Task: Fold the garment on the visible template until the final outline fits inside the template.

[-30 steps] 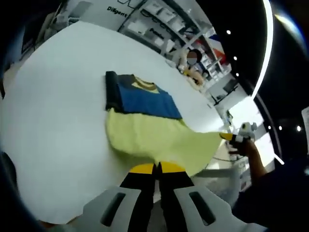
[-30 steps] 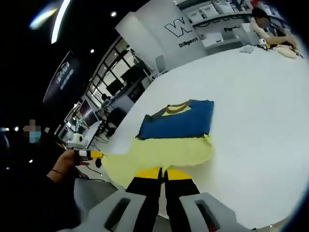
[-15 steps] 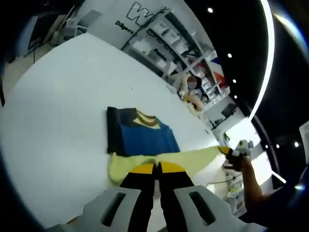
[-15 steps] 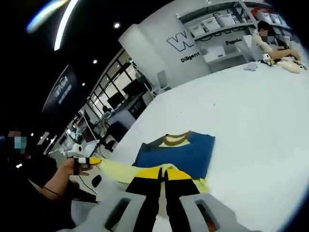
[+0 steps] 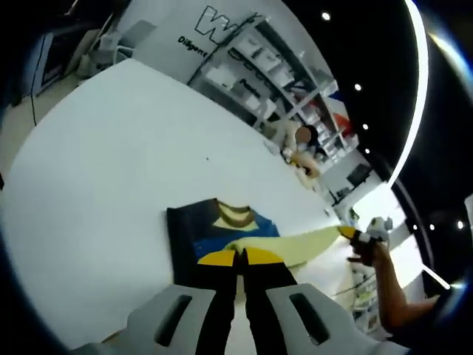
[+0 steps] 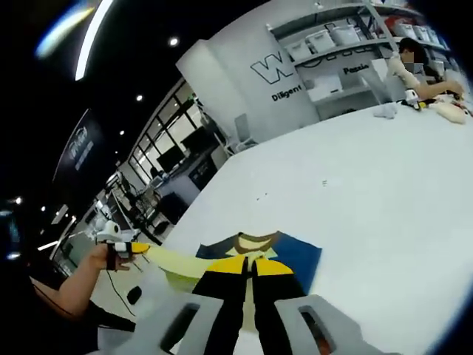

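Note:
A T-shirt lies on the white table (image 5: 111, 148), with a blue upper part (image 5: 222, 229) and a yellow collar (image 5: 235, 214). A dark strip (image 5: 177, 240) runs along one side of it. Its yellow lower half (image 5: 303, 242) is lifted off the table and stretched taut between both grippers. My left gripper (image 5: 238, 255) is shut on one hem corner, over the blue part. My right gripper (image 5: 353, 234), held by a hand, is shut on the other corner. In the right gripper view, my right gripper (image 6: 251, 265) holds the hem above the blue part (image 6: 295, 255), and the yellow band (image 6: 174, 257) runs to my left gripper (image 6: 127, 248).
A person (image 6: 414, 55) sits at the table's far end with small items (image 6: 447, 107) in front of them. Shelves with boxes (image 5: 251, 74) and a lettered wall (image 6: 288, 70) stand behind the table. Wide bare tabletop (image 6: 384, 170) lies beyond the shirt.
Both grippers have carried the yellow hem up and forward over the shirt toward the collar. The yellow half that lay flat on the table now hangs lifted between them.

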The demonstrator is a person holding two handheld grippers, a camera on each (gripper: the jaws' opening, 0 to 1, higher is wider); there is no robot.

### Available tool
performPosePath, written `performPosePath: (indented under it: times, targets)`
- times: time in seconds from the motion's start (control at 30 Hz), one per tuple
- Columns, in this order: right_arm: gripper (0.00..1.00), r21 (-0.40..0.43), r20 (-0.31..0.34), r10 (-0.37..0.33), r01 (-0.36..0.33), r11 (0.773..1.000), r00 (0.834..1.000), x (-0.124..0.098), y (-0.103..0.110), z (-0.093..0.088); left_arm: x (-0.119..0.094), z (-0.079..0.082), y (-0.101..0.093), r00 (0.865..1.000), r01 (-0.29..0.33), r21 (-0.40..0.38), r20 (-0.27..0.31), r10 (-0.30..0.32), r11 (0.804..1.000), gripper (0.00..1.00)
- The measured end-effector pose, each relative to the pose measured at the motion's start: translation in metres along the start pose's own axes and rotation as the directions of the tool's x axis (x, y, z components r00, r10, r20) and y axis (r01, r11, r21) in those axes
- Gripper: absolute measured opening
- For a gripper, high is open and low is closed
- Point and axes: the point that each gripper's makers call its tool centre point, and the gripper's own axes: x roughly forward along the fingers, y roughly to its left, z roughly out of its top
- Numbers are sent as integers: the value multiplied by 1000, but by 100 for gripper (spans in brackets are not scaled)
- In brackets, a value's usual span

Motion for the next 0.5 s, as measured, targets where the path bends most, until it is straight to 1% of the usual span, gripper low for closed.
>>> performPosePath:
  times: [0.1,0.27,0.4,0.47,0.5]
  targets:
    - [0,-5,3,-12,12,1000,1000,14,-7,8,12,10,5,1000,-9,0,5,9,1000,0]
    - [0,2,4,-29,29,1000,1000,34,-21,15,32,20,20,1000,-24,-28,10,24,999,0]
    - [0,22,-3,-47,47,999,999,50,-35,13,46,25,33,999,-42,-47,14,43,998,0]
    - [0,28,-4,-51,51,998,999,55,-40,12,51,26,36,999,-43,-48,22,44,998,0]
    - [0,31,-7,-55,55,998,998,64,-48,12,58,27,42,998,-51,-61,25,53,997,0]
